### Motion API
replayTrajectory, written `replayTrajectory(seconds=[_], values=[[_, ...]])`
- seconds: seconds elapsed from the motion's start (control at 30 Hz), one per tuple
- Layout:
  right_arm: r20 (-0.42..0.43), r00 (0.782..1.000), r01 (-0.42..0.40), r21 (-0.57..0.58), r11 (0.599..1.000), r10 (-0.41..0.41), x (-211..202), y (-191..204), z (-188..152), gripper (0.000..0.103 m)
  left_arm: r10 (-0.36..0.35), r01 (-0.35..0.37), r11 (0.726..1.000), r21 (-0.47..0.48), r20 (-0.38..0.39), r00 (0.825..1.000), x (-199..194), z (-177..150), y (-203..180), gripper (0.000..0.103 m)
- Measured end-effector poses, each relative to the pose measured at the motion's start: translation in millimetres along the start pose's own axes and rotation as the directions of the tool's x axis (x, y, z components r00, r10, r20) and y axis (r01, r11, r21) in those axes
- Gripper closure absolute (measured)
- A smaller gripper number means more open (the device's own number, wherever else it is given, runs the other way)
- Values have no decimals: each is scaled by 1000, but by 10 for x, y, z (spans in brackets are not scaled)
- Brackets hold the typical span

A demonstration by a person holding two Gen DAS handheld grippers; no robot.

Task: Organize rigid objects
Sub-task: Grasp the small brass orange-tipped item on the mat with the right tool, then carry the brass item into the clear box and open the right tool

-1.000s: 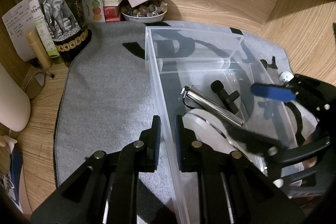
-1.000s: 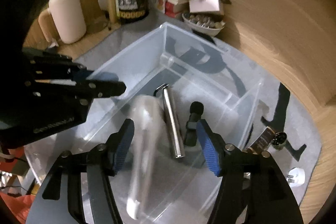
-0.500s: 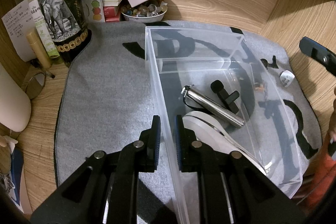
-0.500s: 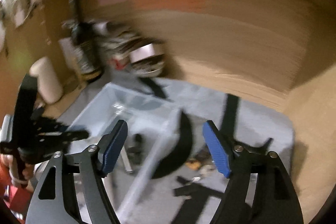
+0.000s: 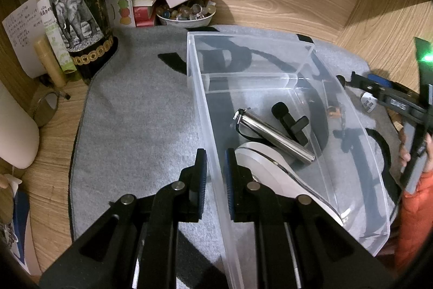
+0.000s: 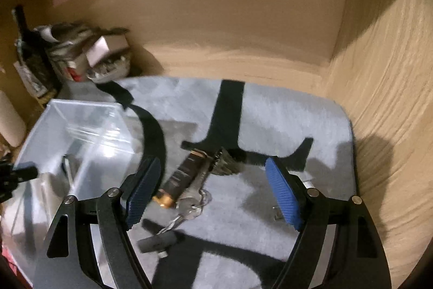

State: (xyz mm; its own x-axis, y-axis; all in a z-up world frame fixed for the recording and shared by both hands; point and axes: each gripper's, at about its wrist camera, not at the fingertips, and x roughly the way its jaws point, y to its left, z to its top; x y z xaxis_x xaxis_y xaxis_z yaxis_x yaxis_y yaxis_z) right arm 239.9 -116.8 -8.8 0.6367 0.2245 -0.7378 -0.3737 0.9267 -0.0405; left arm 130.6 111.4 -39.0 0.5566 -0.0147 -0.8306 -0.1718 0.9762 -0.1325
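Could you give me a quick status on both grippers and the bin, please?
Left gripper shut on clear bin wall. Right gripper open, empty, over keys and dark tube on mat. Nothing in the way.

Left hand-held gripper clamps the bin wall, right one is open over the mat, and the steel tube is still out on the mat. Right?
Not quite: the steel tube lies inside the bin, as the left wrist view shows. The rest holds: the left hand-held gripper clamps the bin wall, and the right hand-held gripper is open over the mat.
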Motion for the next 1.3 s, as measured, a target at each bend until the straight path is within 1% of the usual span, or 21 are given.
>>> replayTrajectory(seconds=[0.03, 0.07, 0.1, 0.2, 0.23, 0.3, 0.37, 0.47, 0.57, 0.77, 0.97, 1.1, 1.3], values=[[-10, 1000, 9, 3, 1000, -9, 53, -16, 6, 30, -1, 1, 1000, 0, 0, 1000, 4, -3, 3, 90], [-22, 1000, 15, 4, 1000, -15, 110, -28, 16, 37, -2, 2, 1000, 0, 0, 1000, 3, -5, 3, 90], [-38, 999, 15, 7, 1000, -15, 178, -40, 26, 40, -2, 2, 1000, 0, 0, 1000, 6, -1, 7, 90], [-88, 996, 17, 15, 1000, -15, 364, -53, 36, 56, -3, 3, 1000, 0, 0, 1000, 6, -2, 6, 90], [-97, 995, 19, 14, 1000, -17, 402, -45, 36, 59, -2, 2, 1000, -1, 0, 1000, 6, -2, 5, 90], [-119, 993, 17, 13, 1000, -15, 496, -39, 26, 72, -3, 3, 1000, -1, 0, 1000, 9, 2, 1, 90], [-130, 991, 18, 15, 1000, -16, 551, -36, 12, 77, -3, 3, 1000, -2, 0, 1000, 9, 1, -1, 90], [-114, 993, 23, 15, 1000, -22, 538, -37, 0, 80, -2, 2, 1000, -1, 0, 1000, 8, 1, -1, 90], [-104, 994, 19, 13, 1000, -17, 506, -36, 5, 87, -3, 3, 1000, -2, 0, 1000, 8, 2, 0, 90], [-56, 998, 13, 9, 1000, -12, 318, -2, 31, 87, -3, 3, 1000, -2, 0, 1000, 8, 1, -4, 90], [12, 1000, -23, -12, 1000, 23, 15, 139, 117, 87, -3, 3, 1000, -2, -1, 1000, 8, 1, -4, 90], [72, 995, -60, -62, 996, 64, -256, 364, 167, 87, -3, 3, 1000, -2, -1, 1000, 8, 0, -6, 90], [122, 981, -133, -152, 979, 152, -499, 764, 227, 87, -3, 3, 1000, -1, -2, 1000, 7, 2, 2, 90]])
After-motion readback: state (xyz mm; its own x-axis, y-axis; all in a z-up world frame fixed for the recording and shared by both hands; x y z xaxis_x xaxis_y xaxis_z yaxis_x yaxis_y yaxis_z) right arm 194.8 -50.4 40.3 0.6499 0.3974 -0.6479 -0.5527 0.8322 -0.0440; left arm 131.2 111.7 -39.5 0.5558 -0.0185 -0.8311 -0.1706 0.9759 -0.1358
